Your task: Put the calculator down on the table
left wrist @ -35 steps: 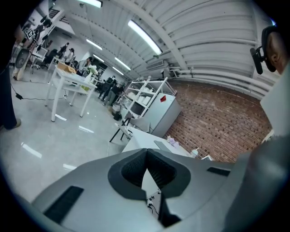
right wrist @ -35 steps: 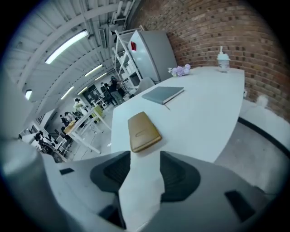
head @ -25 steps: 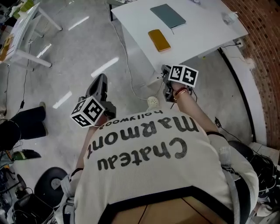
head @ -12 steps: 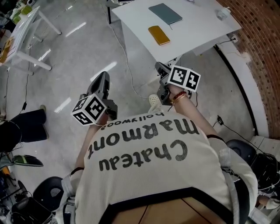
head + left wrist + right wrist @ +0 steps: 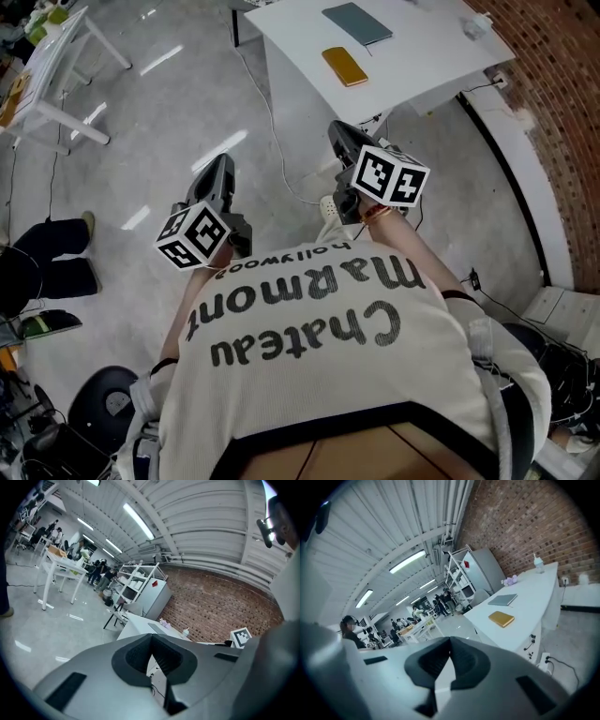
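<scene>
A flat orange-yellow slab (image 5: 343,66), which looks like the calculator, lies on the white table (image 5: 427,56) beside a grey-teal notebook (image 5: 357,22). No gripper touches it. My right gripper (image 5: 337,133) hangs in the air short of the table's near edge, pointing toward it, shut and empty. In the right gripper view its jaws (image 5: 450,641) meet, with the slab (image 5: 501,618) far ahead on the table (image 5: 529,606). My left gripper (image 5: 217,169) is over the floor to the left, also shut with nothing in it (image 5: 151,637).
A white power strip (image 5: 327,211) and cables lie on the floor under my right gripper. A brick wall (image 5: 562,84) runs along the right. Another white table (image 5: 56,56) stands at the far left, and a person's legs (image 5: 47,253) are at the left edge.
My right gripper has risen from below the table's edge and now points up toward the table. The left gripper has shifted only slightly.
</scene>
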Demonstrator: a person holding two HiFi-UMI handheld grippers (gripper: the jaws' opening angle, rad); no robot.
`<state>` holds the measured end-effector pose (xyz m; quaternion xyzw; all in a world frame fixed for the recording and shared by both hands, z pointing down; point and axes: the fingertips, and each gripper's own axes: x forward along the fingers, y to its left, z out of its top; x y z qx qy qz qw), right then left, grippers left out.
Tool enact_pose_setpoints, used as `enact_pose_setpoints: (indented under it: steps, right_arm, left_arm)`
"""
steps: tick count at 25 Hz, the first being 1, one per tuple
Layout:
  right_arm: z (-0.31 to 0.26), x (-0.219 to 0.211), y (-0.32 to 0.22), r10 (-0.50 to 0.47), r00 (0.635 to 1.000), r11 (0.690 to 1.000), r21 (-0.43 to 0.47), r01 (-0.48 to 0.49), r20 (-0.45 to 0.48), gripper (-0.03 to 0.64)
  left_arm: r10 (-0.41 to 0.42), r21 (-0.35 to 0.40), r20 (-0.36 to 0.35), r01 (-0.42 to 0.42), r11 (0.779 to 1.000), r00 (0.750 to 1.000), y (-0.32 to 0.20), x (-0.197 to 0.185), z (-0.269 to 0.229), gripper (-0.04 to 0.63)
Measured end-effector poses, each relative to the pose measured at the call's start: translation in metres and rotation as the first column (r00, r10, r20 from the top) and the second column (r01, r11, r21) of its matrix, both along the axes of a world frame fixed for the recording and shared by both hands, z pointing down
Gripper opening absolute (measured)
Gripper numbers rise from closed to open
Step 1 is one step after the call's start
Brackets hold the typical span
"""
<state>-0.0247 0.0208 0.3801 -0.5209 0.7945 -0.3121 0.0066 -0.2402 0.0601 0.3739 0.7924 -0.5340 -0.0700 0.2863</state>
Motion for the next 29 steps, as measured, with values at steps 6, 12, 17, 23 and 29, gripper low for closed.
enact_pose_setpoints:
  steps: [6,12,17,23,29]
  right_arm:
    - [0.009,-0.004,0.004,-0.011,0.997,1.0,-0.003,0.01,-0.074,0.003]
    - [0.02,-0.006,0.004,-0.021,0.995,0.999,-0.034,0.018,-0.097,0.003]
    - [0.022,-0.006,0.004,-0.024,0.994,0.999,-0.041,0.019,-0.11,0.003]
    - [0.024,-0.002,0.005,-0.021,0.993,0.999,-0.04,0.016,-0.12,0.003]
    - [0.021,0.001,0.004,-0.012,0.993,0.999,-0.039,0.008,-0.118,0.003]
  left_arm:
    - [0.013,-0.013,0.003,-0.013,1.0,1.0,0.001,0.0,0.006,0.003]
    - [0.024,-0.03,0.0,-0.024,0.999,1.0,-0.001,-0.002,0.013,0.003]
    - [0.027,-0.035,-0.003,-0.027,0.999,1.0,-0.002,-0.002,0.015,0.003]
    - [0.027,-0.033,-0.003,-0.027,0.999,1.0,-0.004,-0.001,0.017,0.003]
    - [0.027,-0.036,-0.002,-0.027,0.999,1.0,-0.003,0.001,0.014,0.003]
